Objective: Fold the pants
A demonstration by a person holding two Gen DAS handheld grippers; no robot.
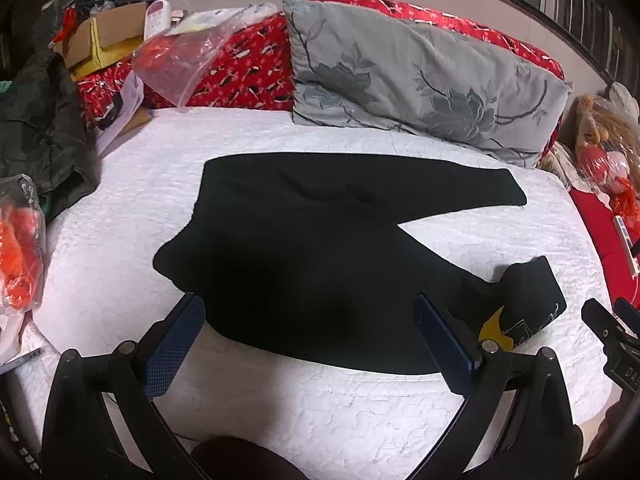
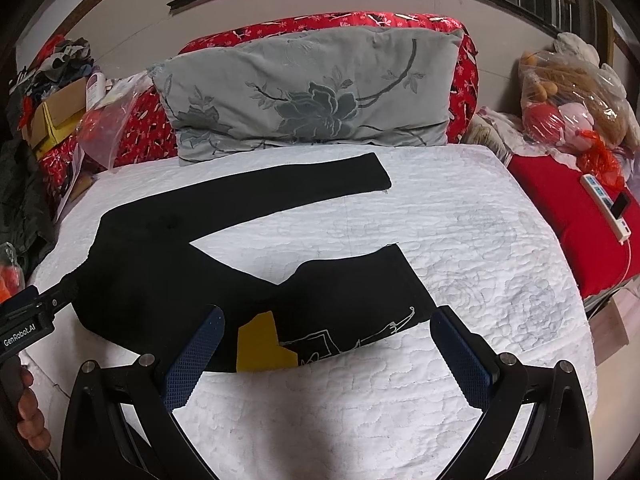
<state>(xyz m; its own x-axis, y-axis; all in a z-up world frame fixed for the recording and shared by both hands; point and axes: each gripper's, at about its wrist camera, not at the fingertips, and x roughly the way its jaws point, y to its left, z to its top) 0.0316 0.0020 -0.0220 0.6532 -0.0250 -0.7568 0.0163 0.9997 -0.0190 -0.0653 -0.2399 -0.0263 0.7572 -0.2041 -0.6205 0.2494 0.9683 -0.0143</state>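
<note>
Black pants (image 1: 304,240) lie flat on the white quilted bed (image 1: 120,208), waist to the left and the two legs spread in a V to the right. The near leg (image 2: 360,292) carries a yellow patch (image 2: 258,344) and a white line drawing near its hem. My left gripper (image 1: 310,300) is open, hovering over the near edge of the seat area with nothing held. My right gripper (image 2: 328,312) is open too, straddling the near leg's printed end without gripping it. The right gripper also shows at the far right edge of the left wrist view (image 1: 612,328), and the left gripper at the left edge of the right wrist view (image 2: 40,308).
A grey floral pillow (image 2: 312,92) leans on a red patterned bolster (image 2: 464,80) at the head of the bed. Plastic bags (image 1: 180,52), a cardboard box (image 1: 104,36) and dark clothes (image 1: 36,120) crowd the left. Bagged stuffed toys (image 2: 572,96) and a power strip (image 2: 604,200) lie at the right.
</note>
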